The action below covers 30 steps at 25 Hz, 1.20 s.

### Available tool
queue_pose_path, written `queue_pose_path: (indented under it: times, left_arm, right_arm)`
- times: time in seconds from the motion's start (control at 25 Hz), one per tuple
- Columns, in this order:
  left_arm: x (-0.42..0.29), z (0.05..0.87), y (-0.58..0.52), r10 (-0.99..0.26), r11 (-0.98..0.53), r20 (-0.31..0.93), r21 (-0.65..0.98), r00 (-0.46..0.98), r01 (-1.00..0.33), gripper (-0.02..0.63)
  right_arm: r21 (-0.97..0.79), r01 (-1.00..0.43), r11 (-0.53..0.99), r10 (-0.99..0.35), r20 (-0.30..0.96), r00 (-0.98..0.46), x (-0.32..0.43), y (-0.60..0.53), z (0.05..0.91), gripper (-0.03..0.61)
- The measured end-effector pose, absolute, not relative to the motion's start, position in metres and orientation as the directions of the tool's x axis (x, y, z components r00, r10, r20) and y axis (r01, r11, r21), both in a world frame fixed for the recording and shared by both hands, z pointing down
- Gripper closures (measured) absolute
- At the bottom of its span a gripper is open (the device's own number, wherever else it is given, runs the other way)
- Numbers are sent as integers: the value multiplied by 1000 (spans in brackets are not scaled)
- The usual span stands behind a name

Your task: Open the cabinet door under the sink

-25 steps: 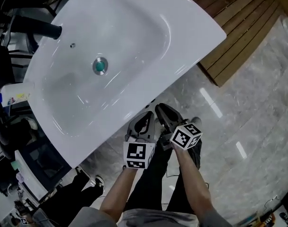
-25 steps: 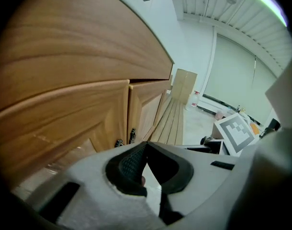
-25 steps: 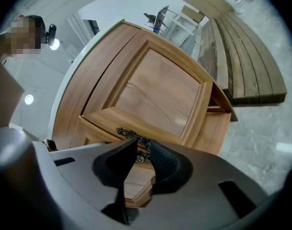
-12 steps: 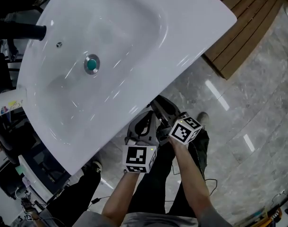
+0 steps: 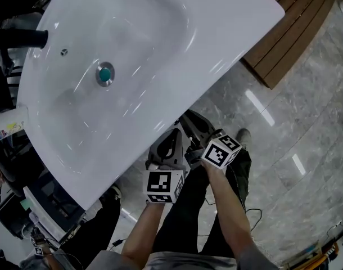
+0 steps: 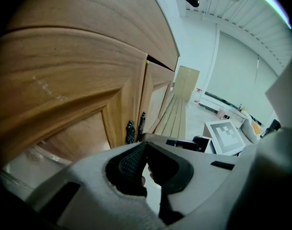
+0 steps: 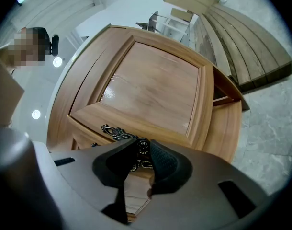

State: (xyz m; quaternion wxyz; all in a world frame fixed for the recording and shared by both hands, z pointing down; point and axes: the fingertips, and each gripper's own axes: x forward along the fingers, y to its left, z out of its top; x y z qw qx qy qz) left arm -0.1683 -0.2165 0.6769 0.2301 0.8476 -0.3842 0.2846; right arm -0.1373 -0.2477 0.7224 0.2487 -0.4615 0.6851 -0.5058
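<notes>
- One cabinet door (image 7: 151, 95) fills the centre of the right gripper view; its dark knob (image 7: 143, 146) sits low centre.
- We see the right gripper (image 7: 144, 152) pinching this knob, its jaws having just closed in.
- Our left gripper (image 6: 146, 150) is pressed together, empty.

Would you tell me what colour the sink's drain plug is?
The plug is teal; clearest in the head view.

From the head view, the sink (image 5: 228, 32) hides the cabinet door (image 7: 151, 95) entirely.
</notes>
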Motion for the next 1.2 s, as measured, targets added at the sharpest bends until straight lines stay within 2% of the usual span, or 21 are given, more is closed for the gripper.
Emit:
queue_pose_path:
  times: [0.72, 1.2]
  left_arm:
    - [-160, 687, -179, -536, -544, 685, 167, 494, -822, 606]
    - [-118, 688, -127, -572, -446, 699, 175, 430, -878, 606]
  right_arm:
    - [-940, -323, 112, -847, 80, -526, -119, -223, 720, 495]
    - [-941, -309, 136, -756, 103, -646, -80, -176, 719, 497]
